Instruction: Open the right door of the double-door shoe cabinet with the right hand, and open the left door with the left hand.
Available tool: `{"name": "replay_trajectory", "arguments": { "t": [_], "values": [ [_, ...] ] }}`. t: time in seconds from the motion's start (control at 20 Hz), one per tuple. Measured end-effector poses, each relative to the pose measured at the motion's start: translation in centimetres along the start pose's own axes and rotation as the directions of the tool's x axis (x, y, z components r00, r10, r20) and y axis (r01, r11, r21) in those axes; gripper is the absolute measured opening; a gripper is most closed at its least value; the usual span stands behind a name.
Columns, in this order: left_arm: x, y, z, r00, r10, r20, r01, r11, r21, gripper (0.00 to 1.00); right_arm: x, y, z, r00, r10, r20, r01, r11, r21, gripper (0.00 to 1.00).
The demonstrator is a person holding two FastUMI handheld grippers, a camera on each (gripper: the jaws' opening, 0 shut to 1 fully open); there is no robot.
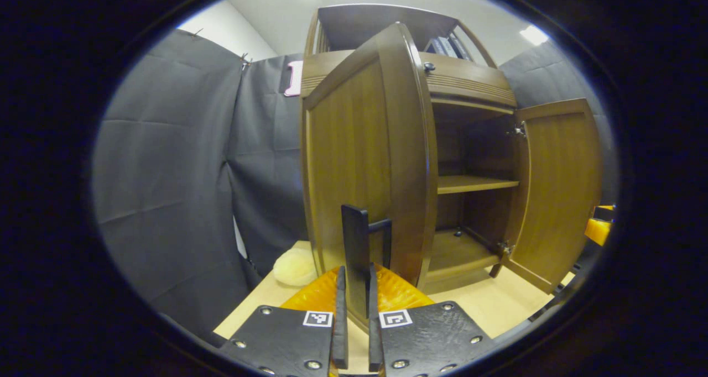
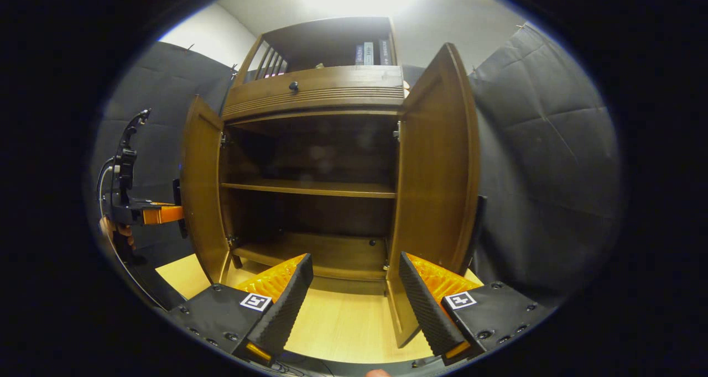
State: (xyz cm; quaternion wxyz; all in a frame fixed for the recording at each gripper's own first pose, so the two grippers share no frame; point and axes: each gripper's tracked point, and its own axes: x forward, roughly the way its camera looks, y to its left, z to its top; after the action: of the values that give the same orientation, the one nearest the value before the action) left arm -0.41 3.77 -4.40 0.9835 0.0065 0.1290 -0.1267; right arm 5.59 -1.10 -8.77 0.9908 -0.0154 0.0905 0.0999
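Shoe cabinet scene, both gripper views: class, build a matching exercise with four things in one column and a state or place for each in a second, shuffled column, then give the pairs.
Things:
1. left claw
2. right claw
3. left door
4. books

States or places:
A. open, holding nothing
B. on the top shelf of the cabinet
C. swung open, its handle gripped
D. shut on the handle

Pairs: 1-D, 2-A, 3-C, 4-B
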Motion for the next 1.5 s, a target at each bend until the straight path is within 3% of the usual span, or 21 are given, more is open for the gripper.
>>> {"name": "replay_trajectory", "arguments": {
  "t": [0.15, 0.3, 0.45, 0.7, 0.75, 0.8, 1.0, 1.1, 1.15, 1.3, 1.35, 1.4, 1.45, 1.5],
  "values": [
    [-0.5, 2.0, -0.7, 0.997, 0.066, -0.026, -0.066, 0.998, 0.005, 0.18, 1.2, 1.3, 0.2, 0.999, 0.033, -0.002, -0.033, 0.999, -0.005, 0.98],
    [-0.9, 3.9, -0.6, 0.99, 0.142, -0.021, -0.142, 0.99, 0.004, 0.03, 2.2, 2.5, -0.1, 0.998, 0.062, -0.009, -0.062, 0.998, -0.005, 0.98],
    [-0.4, 3.8, -0.5, 0.99, 0.136, -0.019, -0.137, 0.988, -0.068, 0.0, 3.0, 3.5, -0.2, 0.996, 0.086, -0.015, -0.086, 0.996, -0.017, 0.98],
    [-0.8, 4.0, -0.6, 0.992, 0.129, -0.005, -0.129, 0.989, -0.07, 0.0, 4.0, 4.9, 0.1, 0.992, 0.121, -0.017, -0.121, 0.992, -0.022, 0.98],
    [-1.0, 4.2, -0.5, 0.99, 0.143, 0.001, -0.143, 0.987, -0.067, 0.05, 4.1, 5.1, 0.3, 0.992, 0.126, -0.012, -0.126, 0.992, -0.023, 0.98],
    [-0.9, 4.5, -0.4, 0.986, 0.168, 0.007, -0.167, 0.984, -0.062, 0.0, 4.2, 5.4, 0.5, 0.991, 0.132, -0.009, -0.133, 0.991, -0.022, 0.98],
    [-2.3, 6.5, 1.5, 0.949, 0.312, 0.039, -0.31, 0.949, -0.048, 0.03, 4.0, 6.1, 1.0, 0.988, 0.156, 0.006, -0.156, 0.988, -0.016, 0.92],
    [-3.1, 6.1, 2.2, 0.955, 0.292, 0.042, -0.287, 0.953, -0.097, 0.02, 3.6, 6.4, 1.2, 0.986, 0.166, 0.014, -0.166, 0.986, -0.011, 0.98],
    [-3.6, 6.1, 2.5, 0.952, 0.303, 0.045, -0.297, 0.949, -0.107, 0.07, 3.4, 6.5, 1.3, 0.986, 0.168, 0.016, -0.168, 0.986, -0.01, 0.92],
    [-6.5, 6.1, 2.8, 0.951, 0.301, 0.07, -0.293, 0.95, -0.105, 0.16, 2.3, 6.3, 1.6, 0.985, 0.168, 0.026, -0.168, 0.986, -0.009, 0.92],
    [-7.0, 5.5, 3.2, 0.952, 0.294, 0.081, -0.286, 0.953, -0.1, 0.22, 1.8, 6.2, 1.7, 0.986, 0.165, 0.028, -0.164, 0.986, -0.013, 0.98],
    [-7.8, 5.2, 3.7, 0.95, 0.297, 0.095, -0.288, 0.953, -0.092, 0.28, 1.3, 5.8, 1.9, 0.987, 0.157, 0.03, -0.157, 0.988, -0.017, 0.92],
    [-8.4, 4.6, 4.3, 0.95, 0.294, 0.109, -0.285, 0.954, -0.087, 0.34, 0.8, 5.5, 2.0, 0.988, 0.149, 0.033, -0.149, 0.989, -0.017, 0.98],
    [-8.9, 3.7, 4.6, 0.953, 0.278, 0.119, -0.269, 0.959, -0.086, 0.5, 0.2, 5.0, 2.2, 0.989, 0.14, 0.035, -0.14, 0.99, -0.012, 0.98]
  ]
}}
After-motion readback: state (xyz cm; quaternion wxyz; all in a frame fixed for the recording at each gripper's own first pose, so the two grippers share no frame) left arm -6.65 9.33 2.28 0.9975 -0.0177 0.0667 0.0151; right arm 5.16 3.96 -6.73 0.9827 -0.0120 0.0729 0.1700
